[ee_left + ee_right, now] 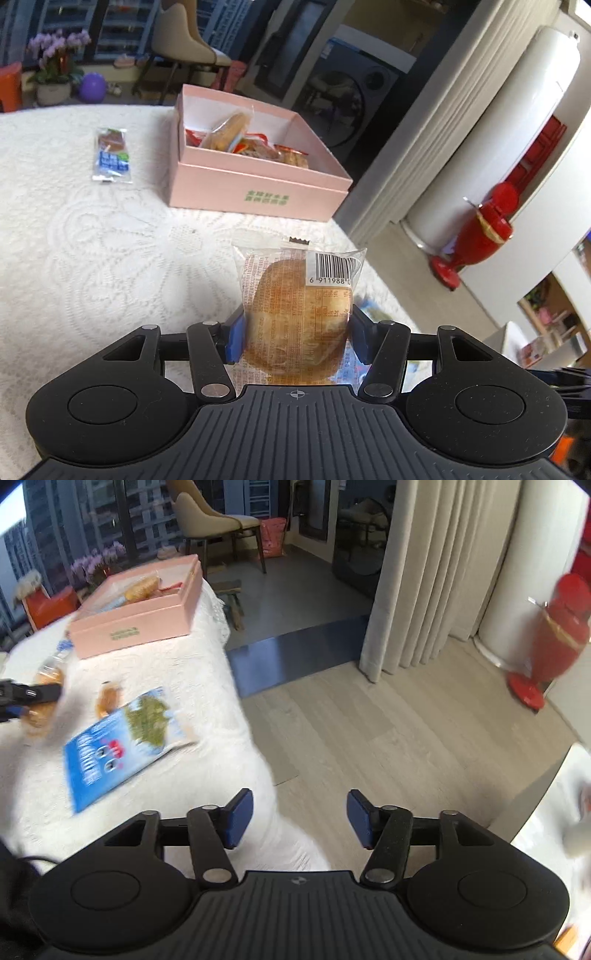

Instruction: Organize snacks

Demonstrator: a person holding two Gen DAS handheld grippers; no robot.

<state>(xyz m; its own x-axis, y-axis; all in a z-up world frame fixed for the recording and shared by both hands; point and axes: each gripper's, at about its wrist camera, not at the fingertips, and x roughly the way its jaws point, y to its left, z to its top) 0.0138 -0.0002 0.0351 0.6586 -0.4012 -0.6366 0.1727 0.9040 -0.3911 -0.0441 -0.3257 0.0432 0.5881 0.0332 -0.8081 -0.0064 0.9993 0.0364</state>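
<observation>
- Left wrist view: my left gripper (295,332) is clenched on a wrapped bun (297,314), its blue pads pressing the clear packet from both sides. I hold it low on the wrapper, so the barcode end stands up free and the bun hangs over the lace tablecloth (92,258) rather than resting on it.
- Ahead sits the pink box (258,177), open-topped near the table's far edge, already holding several packets. I judge it the place where the snacks go, and the bun is pointed toward it but not yet near.
- A small blue-and-white packet (112,155) lies loose on the cloth left of the box, apart from it, waiting to be gathered.
- Right wrist view: my right gripper (299,819) is released, jaws apart with nothing between them, hovering off the table's edge above the floor.
- To its left a blue snack bag (122,746) lies flat on the cloth; I judge the spread jaws suit taking it next.
- The picture is blurred, so smaller snacks beside the bag stay unclear.
</observation>
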